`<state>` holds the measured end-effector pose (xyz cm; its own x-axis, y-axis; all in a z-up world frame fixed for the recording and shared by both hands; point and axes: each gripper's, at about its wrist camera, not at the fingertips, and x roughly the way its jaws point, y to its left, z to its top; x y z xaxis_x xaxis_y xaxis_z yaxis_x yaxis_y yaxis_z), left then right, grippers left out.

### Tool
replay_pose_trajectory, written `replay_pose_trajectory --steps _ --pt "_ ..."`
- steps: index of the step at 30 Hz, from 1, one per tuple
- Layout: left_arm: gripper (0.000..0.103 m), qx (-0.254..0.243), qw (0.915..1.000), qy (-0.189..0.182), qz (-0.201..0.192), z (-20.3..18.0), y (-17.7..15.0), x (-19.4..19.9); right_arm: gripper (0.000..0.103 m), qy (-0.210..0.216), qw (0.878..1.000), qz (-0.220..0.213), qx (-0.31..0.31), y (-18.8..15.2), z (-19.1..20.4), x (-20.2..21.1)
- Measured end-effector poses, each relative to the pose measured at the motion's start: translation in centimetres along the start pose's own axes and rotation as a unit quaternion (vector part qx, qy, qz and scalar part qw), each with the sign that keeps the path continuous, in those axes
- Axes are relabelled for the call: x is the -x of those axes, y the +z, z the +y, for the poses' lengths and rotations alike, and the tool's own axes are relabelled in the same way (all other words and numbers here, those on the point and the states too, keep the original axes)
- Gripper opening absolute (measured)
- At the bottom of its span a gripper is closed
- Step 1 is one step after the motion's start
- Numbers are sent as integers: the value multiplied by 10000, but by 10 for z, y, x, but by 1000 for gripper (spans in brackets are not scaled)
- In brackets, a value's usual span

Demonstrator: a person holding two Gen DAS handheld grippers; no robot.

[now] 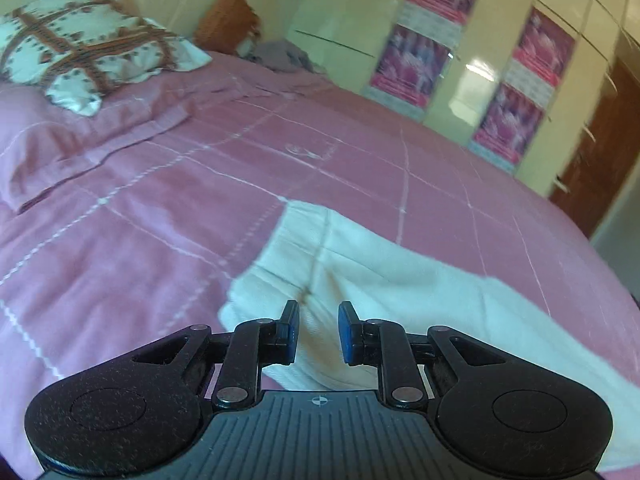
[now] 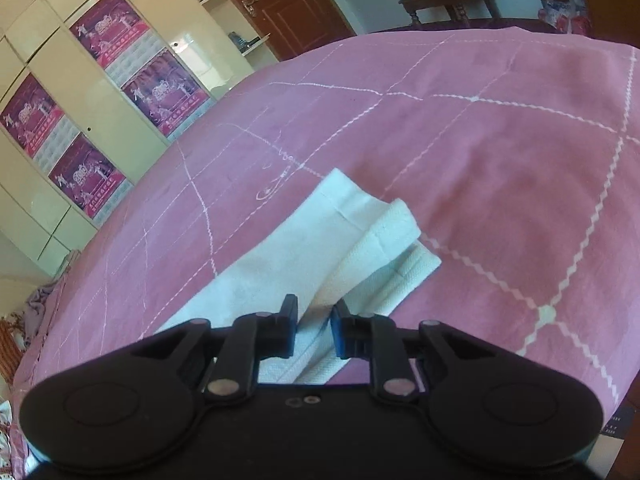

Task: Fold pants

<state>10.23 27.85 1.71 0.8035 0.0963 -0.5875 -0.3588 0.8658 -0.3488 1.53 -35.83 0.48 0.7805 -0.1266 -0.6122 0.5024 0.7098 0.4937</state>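
White pants (image 1: 400, 280) lie flat on the pink bedspread (image 1: 160, 220), with the waistband (image 1: 296, 220) at the far left end. My left gripper (image 1: 319, 308) hovers over the pants near the waist. Its blue pads are drawn close and no cloth is pinched between them. In the right wrist view the pants (image 2: 280, 248) run diagonally, and the leg ends (image 2: 392, 232) lie stacked on one another. My right gripper (image 2: 314, 304) sits just above the leg part, slightly open. Cloth shows under the gap but the pads do not press it.
A patterned pillow (image 1: 80, 48) and a pink pillow (image 1: 80, 148) lie at the head of the bed, with a heap of clothes (image 1: 280, 56) behind. A cream wardrobe with posters (image 2: 60, 80) lines the far side. A brown door (image 2: 288, 0) and a wooden table (image 2: 444, 0) stand beyond the bed's foot.
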Motion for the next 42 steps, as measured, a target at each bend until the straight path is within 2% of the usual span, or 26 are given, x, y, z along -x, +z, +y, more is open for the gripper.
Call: replay_pose_trajectory --steps 2,3,4,6,9,11,12,13,14,15,20,21,23,26,28,30,32,36,37,39,41,42 --pt "43 420 9990 -80 133 21 1 4 27 -52 9999 4 141 -3 2 -1" --pt "62 539 9984 -64 178 27 1 4 28 -62 9999 19 153 -6 1 -3" --pt "67 588 9980 -43 218 32 0 4 29 -32 9999 31 133 -9 -3 -2" --pt "67 655 9972 -178 302 37 -1 -1 29 2 10000 -26 84 -15 -6 0" --pt "66 756 9954 -354 463 35 -1 -18 33 -13 9998 -43 170 -15 -3 0" --pt "66 701 9955 -323 544 31 1 -32 34 -53 9996 -22 270 -15 -2 2" --pt "56 662 9958 -277 563 28 2 -37 34 -46 9996 -12 278 -15 -2 2" --pt "39 608 9961 -223 601 26 3 -43 34 -41 9997 0 257 -15 -3 1" --pt "33 522 9964 -32 668 24 4 -49 34 -36 9997 12 231 -15 -4 1" --pt "16 469 9967 -84 657 23 5 -51 34 -29 9998 21 213 -15 -5 0" --pt "15 608 9972 -430 -23 25 17 -22 35 -39 9998 24 218 -15 -5 0" --pt "15 498 9981 -352 72 26 15 -25 36 -42 9997 23 233 -15 -5 0" --pt "15 425 9966 -158 686 35 2 -43 37 -35 9997 24 255 -15 -4 -1" --pt "15 838 9932 -398 704 50 -5 -43 37 -43 9997 29 236 -13 -4 -2" --pt "16 720 9941 -363 729 47 -5 -44 17 -150 9992 42 375 -7 2 -4" --pt "16 672 9940 -361 781 46 -3 -46 11 -22 9986 18 522 4 11 -3" --pt "16 698 9936 -383 795 48 -3 -47 6 217 9965 -254 772 19 25 8" --pt "17 819 9929 -432 748 53 -6 -48 5 893 9836 -1063 1155 37 40 49" --pt "17 841 9927 -445 735 54 -7 -49 5 878 9822 -1131 1218 36 36 54" --pt "18 907 9921 -473 719 56 -9 -48 5 547 9876 -836 1212 29 20 42" --pt "18 905 9921 -470 731 56 -9 -49 5 -55 9965 -8 839 20 -11 6" --pt "18 899 9921 -466 741 55 -8 -48 3 -241 9965 519 614 15 -25 -13"
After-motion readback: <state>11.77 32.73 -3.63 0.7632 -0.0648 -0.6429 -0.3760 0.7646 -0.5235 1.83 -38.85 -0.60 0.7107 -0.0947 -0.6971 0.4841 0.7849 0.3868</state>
